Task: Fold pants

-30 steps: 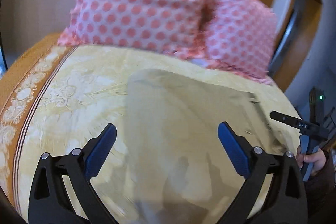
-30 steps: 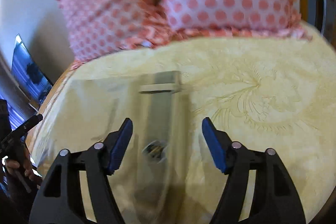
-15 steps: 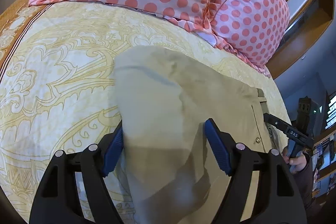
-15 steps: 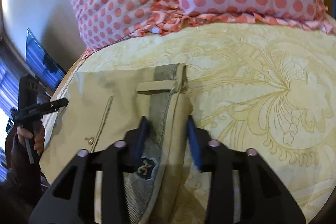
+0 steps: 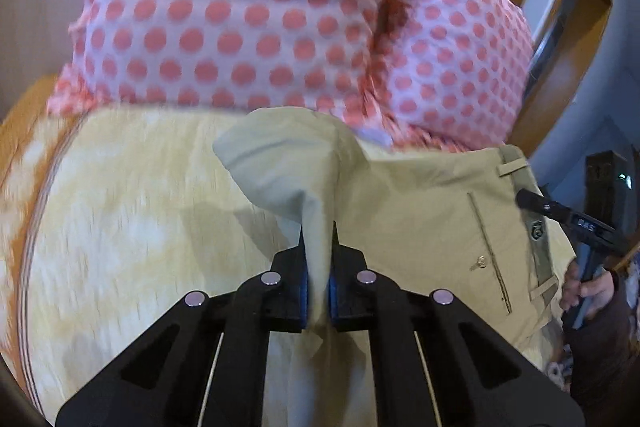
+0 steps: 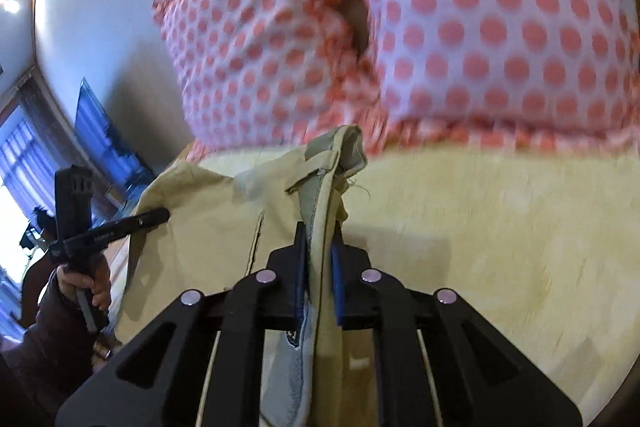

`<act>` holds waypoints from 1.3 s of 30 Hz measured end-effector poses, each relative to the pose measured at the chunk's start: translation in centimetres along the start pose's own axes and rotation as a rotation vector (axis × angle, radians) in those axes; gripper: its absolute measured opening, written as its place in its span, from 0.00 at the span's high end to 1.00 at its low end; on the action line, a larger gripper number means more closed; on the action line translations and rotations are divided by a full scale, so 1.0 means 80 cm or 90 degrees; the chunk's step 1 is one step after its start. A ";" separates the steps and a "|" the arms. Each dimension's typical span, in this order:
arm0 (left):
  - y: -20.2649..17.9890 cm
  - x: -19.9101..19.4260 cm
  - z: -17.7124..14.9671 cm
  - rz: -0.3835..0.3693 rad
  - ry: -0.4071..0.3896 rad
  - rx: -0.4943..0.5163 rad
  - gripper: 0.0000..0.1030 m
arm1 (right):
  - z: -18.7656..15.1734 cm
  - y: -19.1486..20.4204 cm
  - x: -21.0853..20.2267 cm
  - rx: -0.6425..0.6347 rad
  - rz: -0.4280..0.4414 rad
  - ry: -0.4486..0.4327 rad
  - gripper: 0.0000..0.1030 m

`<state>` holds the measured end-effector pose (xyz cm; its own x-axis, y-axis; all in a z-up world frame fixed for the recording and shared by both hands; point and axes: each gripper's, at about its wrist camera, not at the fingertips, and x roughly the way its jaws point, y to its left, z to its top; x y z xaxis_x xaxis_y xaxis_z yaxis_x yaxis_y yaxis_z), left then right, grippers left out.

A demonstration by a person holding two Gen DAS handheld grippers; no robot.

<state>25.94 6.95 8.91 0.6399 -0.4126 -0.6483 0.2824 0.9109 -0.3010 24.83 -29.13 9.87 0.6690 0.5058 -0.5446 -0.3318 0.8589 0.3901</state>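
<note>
Khaki pants (image 5: 420, 211) lie on a yellow patterned bedspread (image 5: 120, 227). My left gripper (image 5: 318, 239) is shut on a fold of the pants' leg cloth and holds it lifted off the bed. My right gripper (image 6: 320, 239) is shut on the waistband end of the pants (image 6: 224, 223), also lifted, with a belt loop and grey lining showing. The back pocket with its button and a small badge shows in the left wrist view. The other gripper and the hand on it show at the edge of each view.
Two pink pillows with red dots (image 5: 280, 11) stand at the head of the bed, close behind the pants; they also show in the right wrist view (image 6: 460, 27). A wooden headboard edge (image 5: 560, 39) is at the right. A window and a dark screen (image 6: 100, 131) are at the left.
Both grippers closed from wide open onto the pants and lifted the cloth off the bed. The views tilted up toward the pillows.
</note>
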 end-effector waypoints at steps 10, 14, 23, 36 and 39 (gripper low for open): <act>0.028 0.121 0.044 0.072 0.066 -0.019 0.78 | 0.008 -0.074 0.104 0.088 -0.153 0.100 0.57; 0.043 0.072 0.045 0.096 0.024 -0.046 0.76 | 0.009 -0.060 0.047 0.095 -0.141 0.036 0.32; -0.022 0.035 -0.013 -0.090 0.084 -0.038 0.73 | -0.049 -0.037 0.053 0.219 0.044 0.117 0.12; -0.073 -0.081 -0.127 0.126 -0.017 0.082 0.01 | -0.166 0.080 -0.034 0.032 -0.219 0.024 0.02; -0.084 -0.086 -0.173 0.166 -0.005 0.081 0.01 | -0.202 0.101 -0.029 -0.003 -0.271 0.010 0.02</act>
<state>9.75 3.55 5.72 0.7085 -0.1642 -0.6863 0.1941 0.9804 -0.0342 9.81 -22.06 2.28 0.7368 0.1069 -0.6676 -0.0314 0.9918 0.1242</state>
